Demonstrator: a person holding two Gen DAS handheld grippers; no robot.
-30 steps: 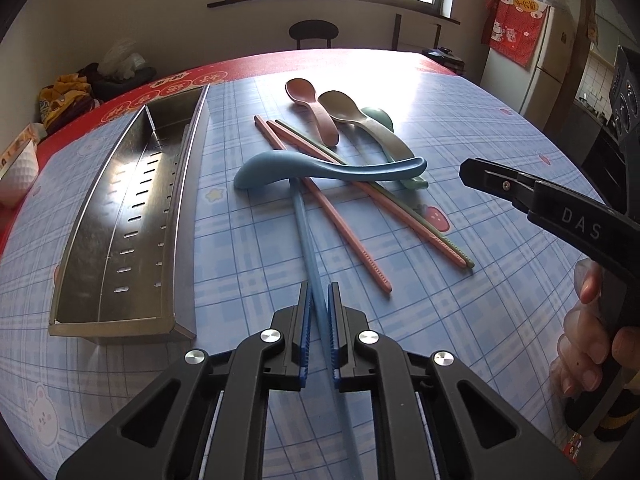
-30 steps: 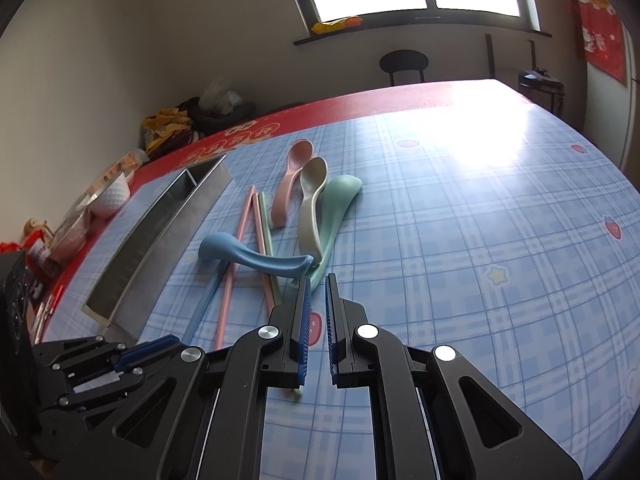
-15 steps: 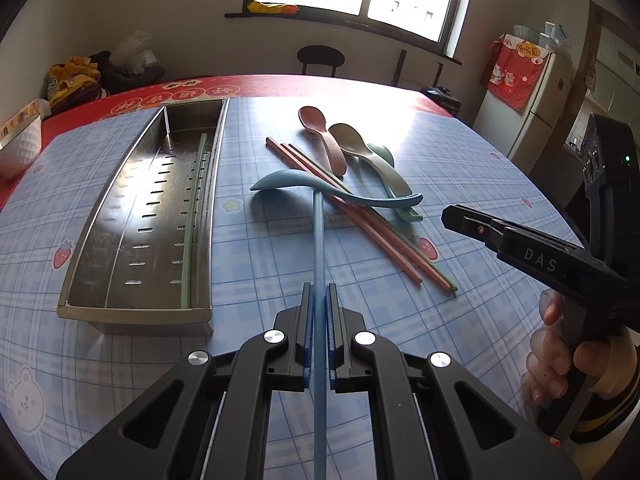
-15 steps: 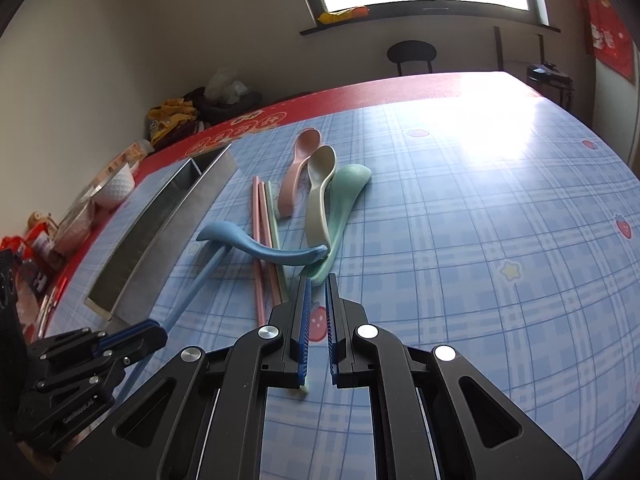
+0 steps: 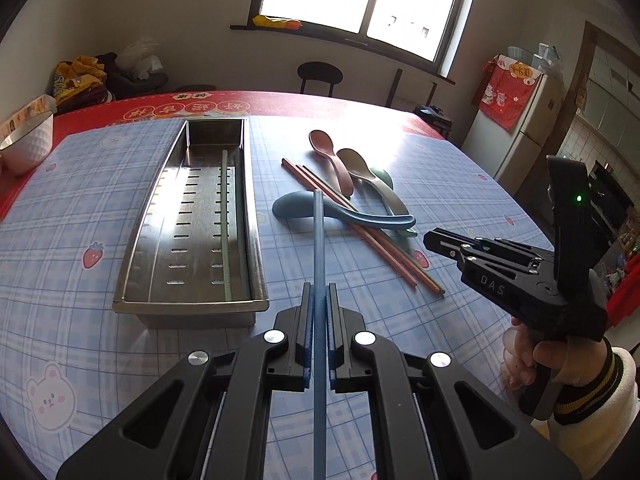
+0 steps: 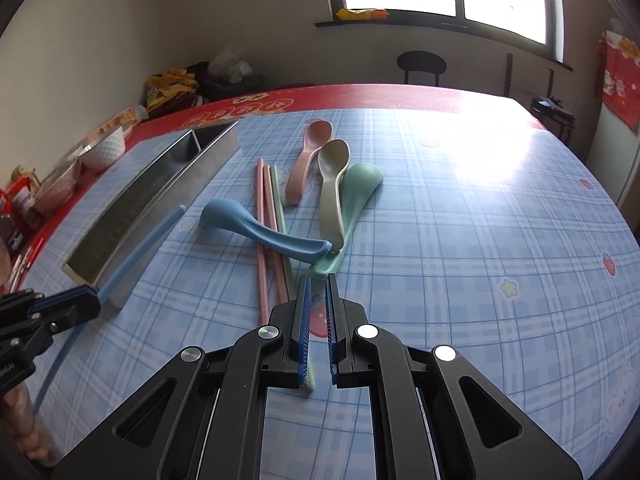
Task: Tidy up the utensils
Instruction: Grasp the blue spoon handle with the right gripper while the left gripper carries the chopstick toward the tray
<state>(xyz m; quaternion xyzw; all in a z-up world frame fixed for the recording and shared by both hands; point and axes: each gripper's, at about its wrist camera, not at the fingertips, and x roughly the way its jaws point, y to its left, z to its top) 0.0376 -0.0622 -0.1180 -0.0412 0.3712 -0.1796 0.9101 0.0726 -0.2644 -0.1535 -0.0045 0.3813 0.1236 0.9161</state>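
Shiny brushed metal, perforated, on the utensil tray point(image 5: 188, 216). Matt smooth plastic on the blue chopstick point(image 5: 319, 240) and blue spoon point(image 6: 260, 230). Glossy plaid oilcloth over the bench point(image 6: 460, 248). Ribbed blue pads point(image 5: 305, 340) against matt black plastic jaws.

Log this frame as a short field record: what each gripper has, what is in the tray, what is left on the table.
left gripper: jaws shut on the blue chopstick, lifted clear of the pile
right gripper: jaws shut, nothing held, over the loose utensils
tray: steel, holds one green chopstick
on table: blue spoon lying across two pink chopsticks and another green chopstick; pink spoon, beige spoon, green spoon
nearby: white bowl
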